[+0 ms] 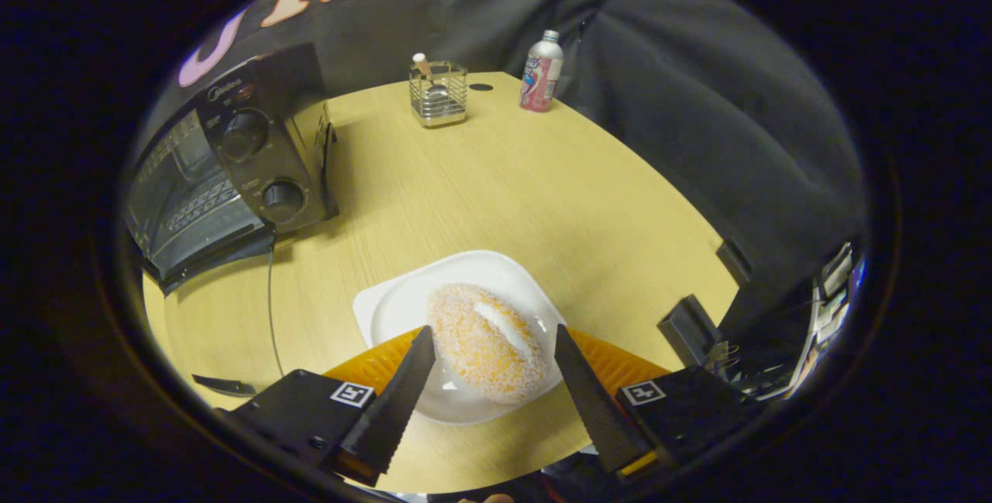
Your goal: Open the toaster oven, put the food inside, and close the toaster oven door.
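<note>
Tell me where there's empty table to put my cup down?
The widest bare wood lies between the toaster oven, the wire basket and the white plate. More runs from the bottle toward the plate. It's crowded near the open gripper: its fingers flank the sugared bun on the plate.

The tongs (pixel 491 340) have serrated, tapered fingers on black blocks (each bearing a square marker).
</note>
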